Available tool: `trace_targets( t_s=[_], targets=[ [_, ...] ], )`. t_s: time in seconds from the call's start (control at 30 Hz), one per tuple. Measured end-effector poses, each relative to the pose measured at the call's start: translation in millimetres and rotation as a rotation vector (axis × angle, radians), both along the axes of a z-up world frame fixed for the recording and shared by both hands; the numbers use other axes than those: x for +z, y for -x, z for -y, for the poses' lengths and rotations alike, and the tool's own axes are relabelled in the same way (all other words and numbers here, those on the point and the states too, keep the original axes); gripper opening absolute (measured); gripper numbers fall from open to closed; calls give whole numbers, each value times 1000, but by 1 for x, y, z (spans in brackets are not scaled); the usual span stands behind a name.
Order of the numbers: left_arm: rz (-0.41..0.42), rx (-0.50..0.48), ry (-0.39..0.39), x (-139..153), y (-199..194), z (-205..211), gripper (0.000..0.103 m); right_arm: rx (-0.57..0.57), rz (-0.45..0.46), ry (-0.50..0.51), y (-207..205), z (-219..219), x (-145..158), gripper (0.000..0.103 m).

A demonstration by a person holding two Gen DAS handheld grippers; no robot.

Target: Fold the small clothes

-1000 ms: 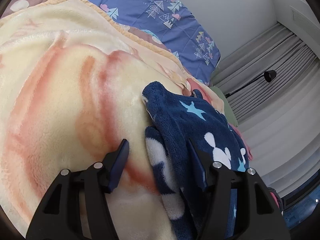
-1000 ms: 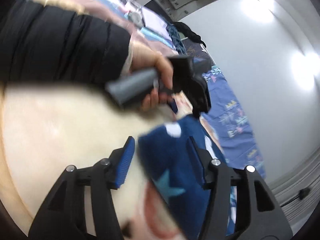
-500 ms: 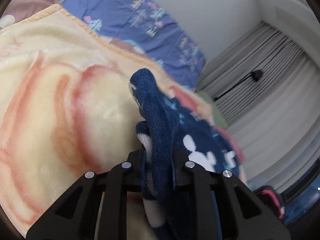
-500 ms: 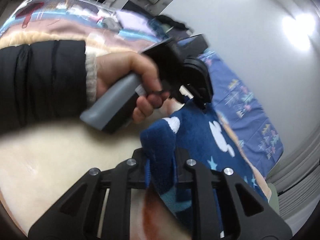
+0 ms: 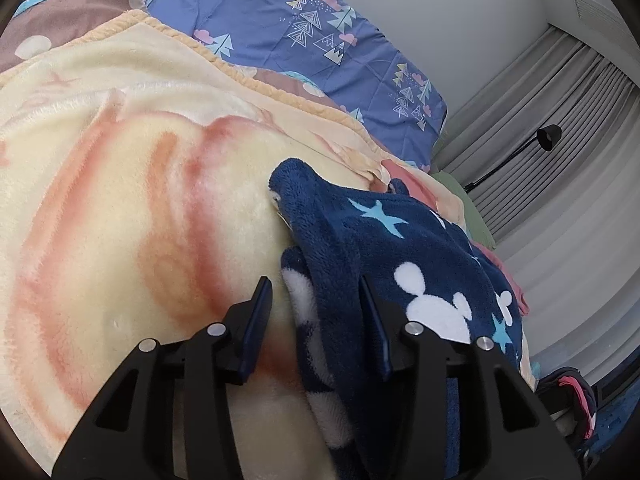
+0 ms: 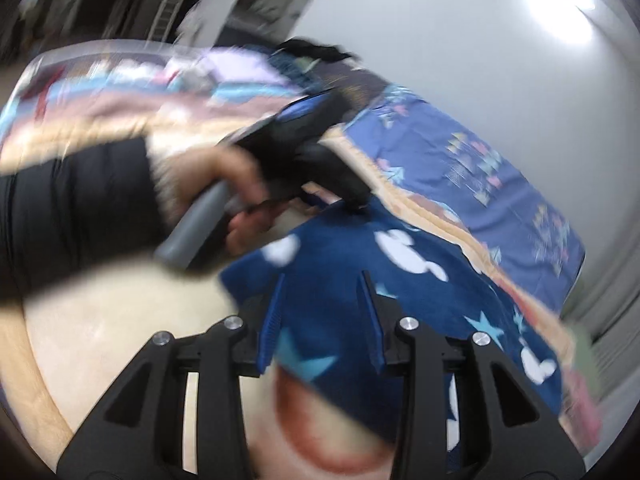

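Note:
A small navy fleece garment (image 5: pixel 400 256) with white mouse heads and light blue stars lies on a cream and orange plush blanket (image 5: pixel 120 208). My left gripper (image 5: pixel 316 296) is open, its jaws astride the garment's folded left edge. In the blurred right wrist view the same garment (image 6: pixel 360 280) lies spread flat. My right gripper (image 6: pixel 322 292) is open just above its near edge. The left gripper (image 6: pixel 316 160), held by a hand in a black sleeve, shows beyond the garment's far corner.
A blue pillow (image 5: pixel 320 48) with tree prints lies at the head of the bed. Grey curtains (image 5: pixel 560 120) and a black lamp (image 5: pixel 548 138) stand to the right. Pink and green cloth (image 5: pixel 508 276) lies beyond the garment.
Half a second ago both grippers were shut on the garment's edge and held it raised. Now both have opened and the garment lies on the blanket.

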State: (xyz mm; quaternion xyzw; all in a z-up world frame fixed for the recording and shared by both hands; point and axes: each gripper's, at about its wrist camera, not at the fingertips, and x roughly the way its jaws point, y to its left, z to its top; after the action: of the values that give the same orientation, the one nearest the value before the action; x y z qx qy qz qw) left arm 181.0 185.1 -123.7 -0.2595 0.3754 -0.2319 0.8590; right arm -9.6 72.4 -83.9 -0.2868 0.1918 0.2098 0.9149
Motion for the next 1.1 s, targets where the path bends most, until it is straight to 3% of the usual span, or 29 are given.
trace_targets(
  t_s=[0.07, 0.17, 0.23, 0.27, 0.3, 0.43, 0.53, 0.6, 0.67, 0.73, 0.77, 0.8, 0.87, 0.97, 1.0, 1.1],
  targets=[
    [-6, 4, -7, -1, -4, 3, 47, -12, -97, -66, -14, 9, -3, 41],
    [-12, 2, -18, -1, -6, 4, 49, -52, -281, -46, -43, 5, -37, 42],
    [-6, 4, -19, -1, -7, 4, 46, -52, -265, -41, -39, 4, -38, 41],
    [7, 5, -8, -1, -5, 4, 33, -44, -269, -46, -38, 4, -35, 41],
    [29, -9, 13, 1, -3, 4, 28, -41, -277, -56, -37, 5, -34, 41],
    [65, -2, -47, 7, 1, 11, 26, -45, -311, -110, -37, 16, -29, 35],
    [88, 10, -70, 14, 5, 8, 26, -90, -253, -189, -28, 37, -6, 33],
    [148, 40, -96, 29, 14, 2, 26, -167, -176, -259, -23, 63, 13, 33],
    [217, 45, -73, 47, 27, -6, 26, -280, -157, -367, -29, 100, 29, 33],
    [290, -5, -6, 67, 42, -7, 27, -386, -200, -459, -37, 137, 28, 33],
    [323, -35, -13, 75, 49, 0, 30, -456, -247, -490, -45, 155, 19, 33],
    [346, -64, -58, 80, 55, 12, 38, -513, -288, -494, -50, 166, 7, 30],
    [339, -114, -186, 76, 57, 43, 42, -551, -378, -516, -55, 179, -24, 30],
    [204, -196, -483, 27, 39, 98, 44, -549, -360, -493, -48, 177, -27, 32],
    [242, -201, -567, 20, 41, 112, 44, -550, -366, -478, -48, 175, -25, 33],
    [269, -196, -612, 28, 45, 113, 45, -536, -376, -455, -50, 173, -24, 34]
  ],
)
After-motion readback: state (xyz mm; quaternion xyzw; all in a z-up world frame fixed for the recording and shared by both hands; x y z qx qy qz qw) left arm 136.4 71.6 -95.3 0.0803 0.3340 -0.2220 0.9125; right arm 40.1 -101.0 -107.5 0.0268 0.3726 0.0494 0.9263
